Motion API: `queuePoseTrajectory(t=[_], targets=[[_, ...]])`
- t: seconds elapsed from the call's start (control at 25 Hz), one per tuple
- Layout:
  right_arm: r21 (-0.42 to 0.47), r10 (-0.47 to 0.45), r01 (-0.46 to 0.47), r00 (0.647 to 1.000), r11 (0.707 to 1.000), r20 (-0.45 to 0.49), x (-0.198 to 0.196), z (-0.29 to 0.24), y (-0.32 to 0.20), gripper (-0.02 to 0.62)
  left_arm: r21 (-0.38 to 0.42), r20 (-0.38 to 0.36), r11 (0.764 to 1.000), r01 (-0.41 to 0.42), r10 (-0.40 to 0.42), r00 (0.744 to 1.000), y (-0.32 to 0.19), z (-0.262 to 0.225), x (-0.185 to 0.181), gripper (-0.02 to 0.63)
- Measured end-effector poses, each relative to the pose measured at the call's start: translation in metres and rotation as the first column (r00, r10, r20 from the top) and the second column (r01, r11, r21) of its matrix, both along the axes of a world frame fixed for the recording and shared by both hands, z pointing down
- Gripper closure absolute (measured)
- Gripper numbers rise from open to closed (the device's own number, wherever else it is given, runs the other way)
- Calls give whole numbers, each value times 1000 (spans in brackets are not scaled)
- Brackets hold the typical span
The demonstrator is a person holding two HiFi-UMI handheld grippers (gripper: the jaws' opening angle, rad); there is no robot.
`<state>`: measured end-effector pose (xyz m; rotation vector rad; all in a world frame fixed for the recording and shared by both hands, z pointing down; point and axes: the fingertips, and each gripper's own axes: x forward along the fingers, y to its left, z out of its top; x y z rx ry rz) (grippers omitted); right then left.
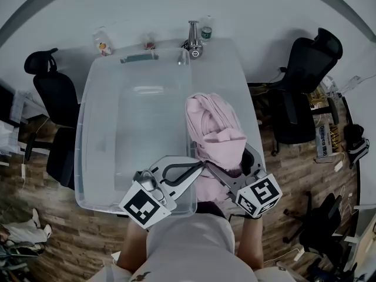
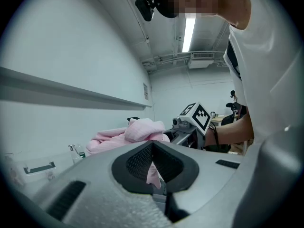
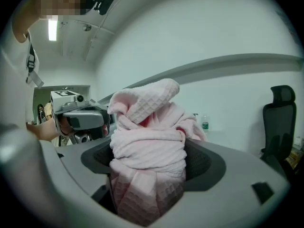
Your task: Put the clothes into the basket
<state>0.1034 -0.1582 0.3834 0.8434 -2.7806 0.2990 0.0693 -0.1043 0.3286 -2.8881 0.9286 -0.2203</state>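
Observation:
A bunched pink waffle-weave garment [image 1: 214, 128] lies on the white table just right of the clear plastic basket [image 1: 94, 128]. My right gripper [image 1: 232, 166] has its jaws round the near end of it. In the right gripper view the cloth [image 3: 147, 127] fills the whole gap of that gripper [image 3: 149, 167], pressed by both pads. My left gripper [image 1: 200, 166] reaches over the basket's near right corner to the same garment. In the left gripper view its jaws [image 2: 153, 160] meet at the tips with a strip of pink cloth [image 2: 153, 174] between them. The rest of the garment [image 2: 137, 129] lies beyond.
Small bottles [image 1: 103, 43] and a metal fitting [image 1: 194, 40] stand at the table's far edge behind the basket. Black office chairs stand left [image 1: 53, 87] and right [image 1: 305, 75] of the table, on a wood floor. The person's torso [image 1: 188, 245] is at the near edge.

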Motion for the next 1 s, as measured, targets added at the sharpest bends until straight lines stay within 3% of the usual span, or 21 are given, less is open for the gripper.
queuePoseTrajectory(t=[0.52,1.0], targets=[[87,-125,119,990,989,71,-45,-62,20,183,61,-13,990,127,-127,992,26,-25,-50,601],[114,-289,279,954,953,79,-103,-83,49,183,88,-47,961,263,-260,965,57,-40,-98,601]])
